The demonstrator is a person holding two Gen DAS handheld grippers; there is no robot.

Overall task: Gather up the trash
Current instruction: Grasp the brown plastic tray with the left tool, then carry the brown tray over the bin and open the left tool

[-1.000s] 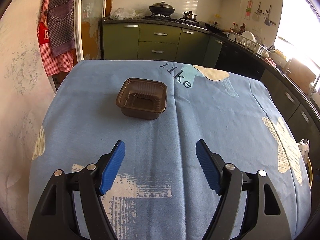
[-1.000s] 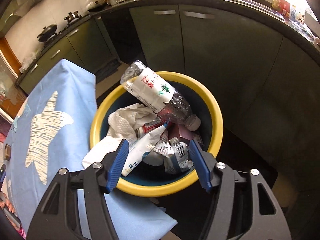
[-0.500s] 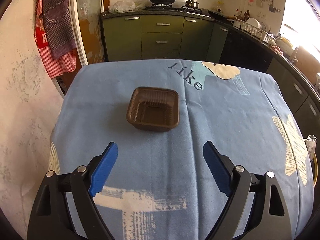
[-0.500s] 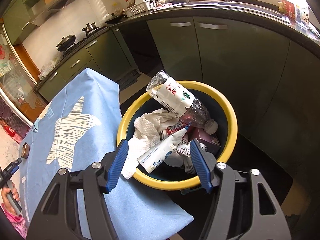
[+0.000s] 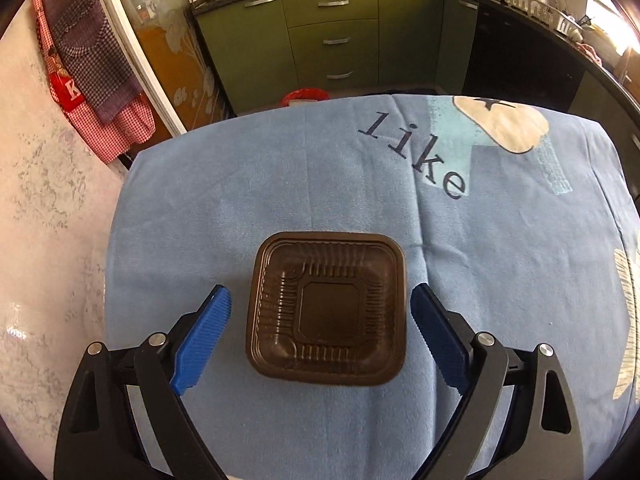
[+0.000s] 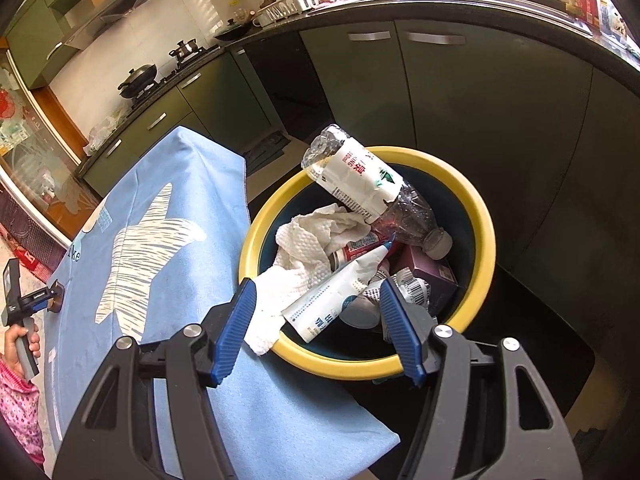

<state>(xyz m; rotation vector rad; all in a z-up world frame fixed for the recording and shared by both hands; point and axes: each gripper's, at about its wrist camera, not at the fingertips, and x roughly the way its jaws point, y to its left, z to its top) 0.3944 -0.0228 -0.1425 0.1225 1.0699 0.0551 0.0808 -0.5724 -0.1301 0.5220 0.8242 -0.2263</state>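
A square brown ribbed plastic tray (image 5: 327, 307) sits upright and empty on the blue cloth-covered table (image 5: 320, 184), below and left of the printed word "like" (image 5: 414, 160). The left gripper (image 5: 321, 330) hangs over the tray with its jaws spread wide, having just been opening; the tray lies between the two blue ribbed pads (image 5: 202, 342), a gap showing on the left side and the right pad just beside the tray's rim, neither pressing on it.

Off the table's edge stands a round yellow-rimmed dark bin (image 6: 478, 216), filled with a crushed clear plastic bottle with a white label (image 6: 368, 188), crumpled white paper towel (image 6: 308, 248) draped over the rim, a white squeezed tube (image 6: 332, 300) and a maroon box (image 6: 430, 276). The right gripper (image 6: 316, 320) hovers above the bin's near rim, its jaws partly apart and holding nothing. Green kitchen cabinets (image 6: 440, 92) curve behind the bin.
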